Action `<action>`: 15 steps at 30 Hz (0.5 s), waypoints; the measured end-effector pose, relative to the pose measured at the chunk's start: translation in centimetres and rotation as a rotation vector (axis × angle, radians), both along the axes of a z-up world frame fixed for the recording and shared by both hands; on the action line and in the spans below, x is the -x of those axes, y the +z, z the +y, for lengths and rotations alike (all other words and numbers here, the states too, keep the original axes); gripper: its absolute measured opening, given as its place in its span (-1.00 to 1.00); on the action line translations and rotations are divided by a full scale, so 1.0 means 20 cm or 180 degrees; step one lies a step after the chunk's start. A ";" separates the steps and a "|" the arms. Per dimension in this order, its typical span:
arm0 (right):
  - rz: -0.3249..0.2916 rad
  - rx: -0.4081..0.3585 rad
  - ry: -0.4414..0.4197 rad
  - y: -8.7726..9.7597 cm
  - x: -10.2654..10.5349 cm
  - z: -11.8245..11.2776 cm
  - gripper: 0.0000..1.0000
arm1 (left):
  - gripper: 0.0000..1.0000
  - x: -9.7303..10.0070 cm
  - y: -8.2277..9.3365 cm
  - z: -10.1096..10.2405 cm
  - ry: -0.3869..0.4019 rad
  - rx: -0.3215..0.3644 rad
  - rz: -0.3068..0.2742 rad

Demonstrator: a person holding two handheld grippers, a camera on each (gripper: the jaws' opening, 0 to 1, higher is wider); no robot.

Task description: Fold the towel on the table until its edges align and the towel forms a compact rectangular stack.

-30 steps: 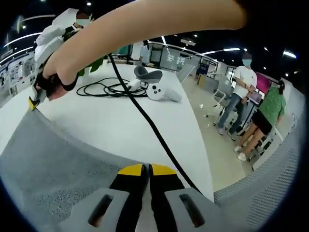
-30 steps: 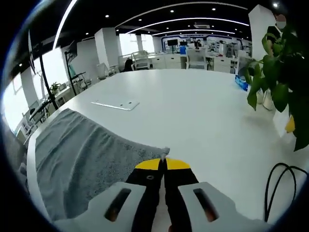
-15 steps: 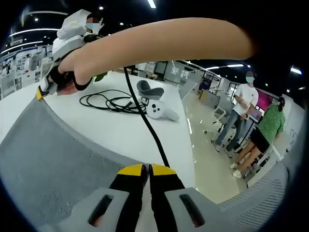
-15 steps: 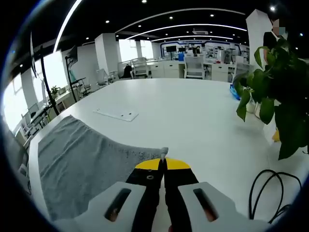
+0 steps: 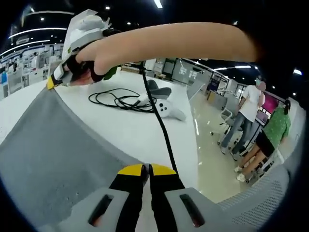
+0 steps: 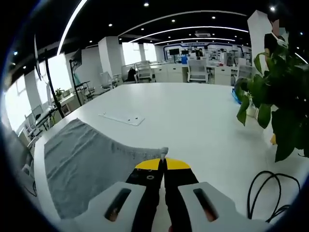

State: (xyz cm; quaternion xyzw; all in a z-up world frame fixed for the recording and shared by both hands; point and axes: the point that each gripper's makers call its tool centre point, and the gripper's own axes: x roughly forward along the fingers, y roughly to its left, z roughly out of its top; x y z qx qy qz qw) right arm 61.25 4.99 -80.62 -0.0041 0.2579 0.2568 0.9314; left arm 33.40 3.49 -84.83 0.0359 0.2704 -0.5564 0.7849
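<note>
A grey towel [image 5: 53, 145] is held up off the white table [image 5: 135, 130], stretched between the two grippers. My left gripper [image 5: 146, 170] is shut on one corner of it at the bottom of the left gripper view. The right gripper [image 5: 53, 83] shows at the upper left of that view, in a person's hand, pinching the other corner. In the right gripper view my right gripper [image 6: 162, 164] is shut on a towel corner, and the grey towel [image 6: 87, 164] slopes away to the left above the table [image 6: 193, 116].
A coiled black cable [image 5: 120, 99] and a white controller [image 5: 166, 108] lie on the table beyond the towel. A thin white plate [image 6: 122, 118] lies flat mid-table. A green plant [image 6: 275, 92] stands at the right. People [image 5: 251, 116] stand past the table edge.
Both grippers have lifted with the towel corners still held. The right gripper's hand has risen and drifted right in the left gripper view; the towel hangs tauter.
</note>
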 end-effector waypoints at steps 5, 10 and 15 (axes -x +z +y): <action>-0.0018 -0.0046 0.0064 0.01 0.01 0.02 -1.00 | -0.92 -0.02 0.04 0.03 0.0085 0.0066 0.0018; -0.0027 -0.0111 0.0073 0.02 0.02 0.03 -1.00 | -0.92 -0.02 0.10 0.06 0.0162 0.0131 0.0023; -0.0018 -0.0198 -0.0015 0.05 0.02 0.05 -1.00 | -0.92 0.02 0.17 0.11 0.0101 0.0201 -0.0015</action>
